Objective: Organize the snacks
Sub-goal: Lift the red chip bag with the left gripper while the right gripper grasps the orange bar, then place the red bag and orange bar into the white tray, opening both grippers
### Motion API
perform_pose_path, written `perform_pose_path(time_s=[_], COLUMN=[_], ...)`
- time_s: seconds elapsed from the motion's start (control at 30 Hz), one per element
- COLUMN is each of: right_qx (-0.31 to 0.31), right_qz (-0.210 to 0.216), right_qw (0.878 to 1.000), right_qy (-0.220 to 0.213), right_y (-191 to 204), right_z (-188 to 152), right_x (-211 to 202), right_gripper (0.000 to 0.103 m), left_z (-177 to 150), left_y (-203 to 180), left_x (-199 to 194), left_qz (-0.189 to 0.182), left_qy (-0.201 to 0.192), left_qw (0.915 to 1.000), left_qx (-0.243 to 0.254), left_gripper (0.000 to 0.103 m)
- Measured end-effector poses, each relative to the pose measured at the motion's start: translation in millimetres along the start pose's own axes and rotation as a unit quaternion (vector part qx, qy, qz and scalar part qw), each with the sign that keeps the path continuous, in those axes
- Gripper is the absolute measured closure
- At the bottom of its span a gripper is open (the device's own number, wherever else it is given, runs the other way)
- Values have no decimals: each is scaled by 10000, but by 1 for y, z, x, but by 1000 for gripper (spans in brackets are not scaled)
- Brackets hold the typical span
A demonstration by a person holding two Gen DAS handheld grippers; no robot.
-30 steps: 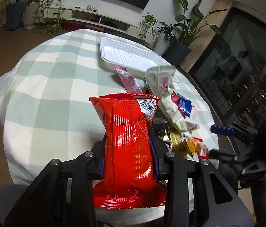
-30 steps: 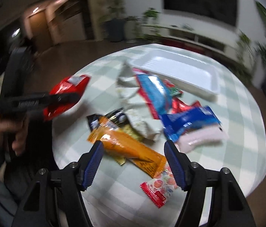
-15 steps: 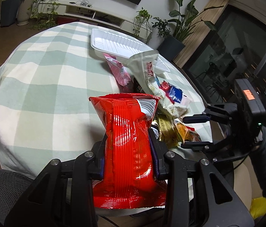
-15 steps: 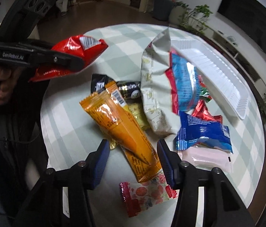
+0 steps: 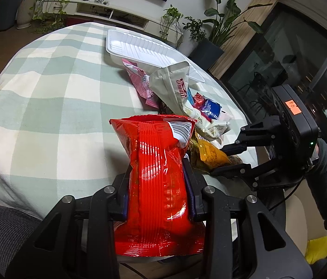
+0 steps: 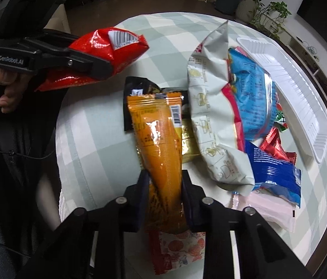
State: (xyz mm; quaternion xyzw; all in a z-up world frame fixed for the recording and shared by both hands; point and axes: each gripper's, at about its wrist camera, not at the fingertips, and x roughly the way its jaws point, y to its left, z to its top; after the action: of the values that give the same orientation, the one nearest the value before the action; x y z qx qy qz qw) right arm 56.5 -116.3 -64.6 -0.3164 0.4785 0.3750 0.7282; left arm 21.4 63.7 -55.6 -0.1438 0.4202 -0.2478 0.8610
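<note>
- The left claw is clenched on the red bag, held up off the counter exactly as a second ago.
- The right claw has dropped toward the snack pile and rolled; its jaws, wide apart a second ago, have just been closing and now pinch the orange packet near its lower end.
- That packet lies on the heap, over a black pack, beside the white bag.
- The white tray sits behind the pile, nothing in it.
</note>
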Motion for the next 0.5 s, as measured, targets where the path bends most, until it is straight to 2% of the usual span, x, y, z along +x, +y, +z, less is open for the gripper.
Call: perform_pose_path(time_s=[0.13,0.4,0.5], right_qx=[186,860,1251], right_qz=[151,423,625], right_qw=[9996,9915,9801], right_qy=[-166,-883,-1409], right_y=[5,-1,-4], right_z=[-4,-14,-18], right_x=[-7,-32,-48], right_gripper=[88,90,90], left_z=[-1,1,6], left_y=[0,3,6], left_x=[0,-2,-6], left_qz=[-3,-80,-68], left_qy=[-6,-75,-125], left_qw=[10000,9999,9998], left_qx=[7,-83,-122], left_gripper=[70,70,70])
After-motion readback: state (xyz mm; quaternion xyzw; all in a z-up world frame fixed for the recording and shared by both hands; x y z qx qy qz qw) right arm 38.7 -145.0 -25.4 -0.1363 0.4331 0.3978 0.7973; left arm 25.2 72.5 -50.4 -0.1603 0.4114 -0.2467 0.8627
